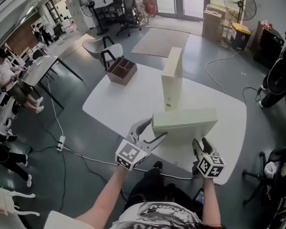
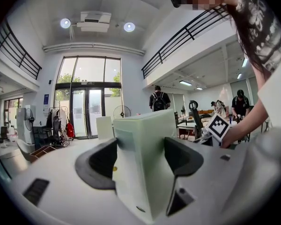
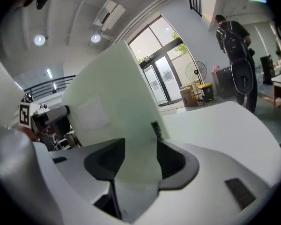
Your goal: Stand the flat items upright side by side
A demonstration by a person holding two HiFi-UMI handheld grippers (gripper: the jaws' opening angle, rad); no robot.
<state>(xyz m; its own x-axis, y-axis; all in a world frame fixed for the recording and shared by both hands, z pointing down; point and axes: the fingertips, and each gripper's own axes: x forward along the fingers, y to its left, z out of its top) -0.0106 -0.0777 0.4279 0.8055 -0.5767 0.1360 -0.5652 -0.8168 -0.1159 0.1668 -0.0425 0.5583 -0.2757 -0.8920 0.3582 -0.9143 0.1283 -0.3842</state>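
A pale green box file (image 1: 183,124) hangs lengthwise over the near part of the white table (image 1: 119,106), held between both grippers. My left gripper (image 1: 150,130) grips its left end; in the left gripper view the file (image 2: 143,163) fills the gap and both pads press on it. My right gripper (image 1: 201,145) is shut on the right end, the file (image 3: 117,121) rising tilted out of its jaws. A second pale green file (image 1: 173,80) stands upright farther back on the table, apart from the held one.
A brown wooden box (image 1: 121,70) with compartments sits at the table's far left corner. Chairs (image 1: 105,49), a standing fan (image 1: 239,5) and cardboard boxes (image 1: 212,23) stand beyond the table. A cable (image 1: 76,151) runs on the floor at the near left.
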